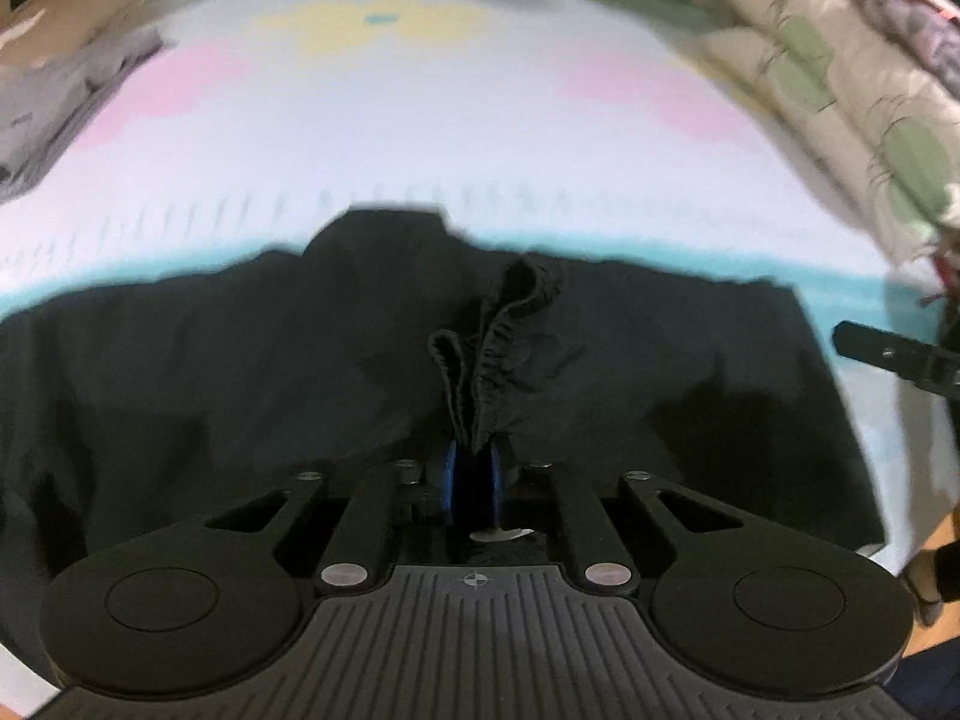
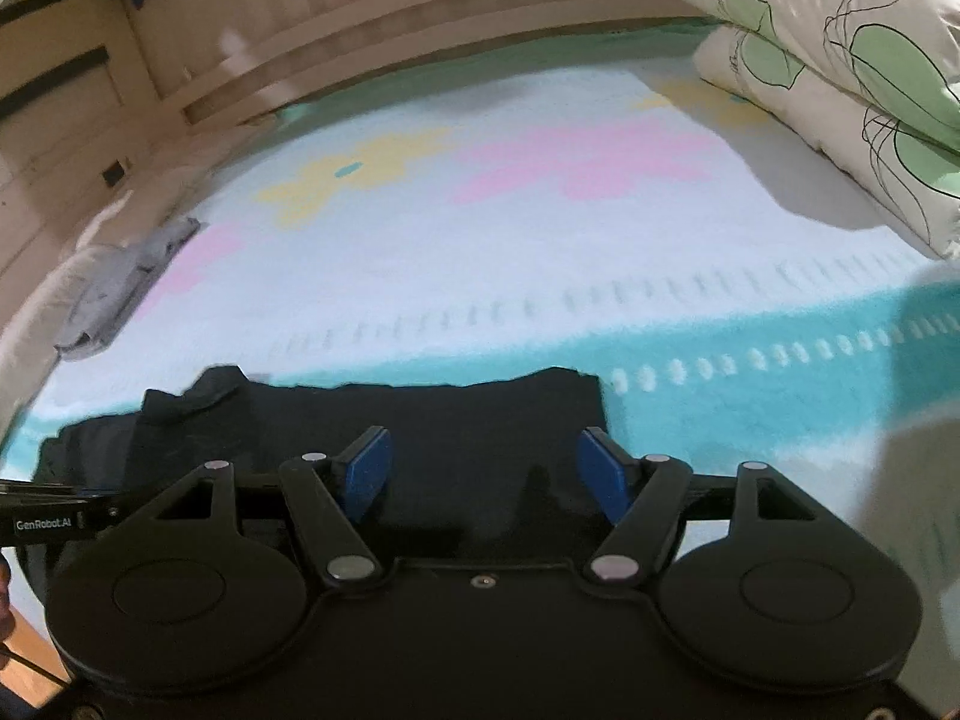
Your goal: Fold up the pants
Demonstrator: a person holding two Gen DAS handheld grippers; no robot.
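Observation:
Black pants (image 1: 240, 372) lie spread on a pastel blanket (image 1: 420, 138) near its front edge. My left gripper (image 1: 474, 468) is shut on a bunched, elastic edge of the pants (image 1: 492, 348), which stands up in a ruffled fold between the blue pads. In the right wrist view the pants (image 2: 456, 420) lie flat under my right gripper (image 2: 486, 474), which is open and empty, its blue pads (image 2: 366, 468) wide apart just above the cloth. The right gripper's tip shows in the left wrist view (image 1: 888, 354), at the pants' right side.
A folded white quilt with green shapes (image 2: 840, 84) is stacked at the back right. A grey garment (image 2: 114, 294) lies at the blanket's left edge. A wooden bed frame (image 2: 360, 30) runs along the back.

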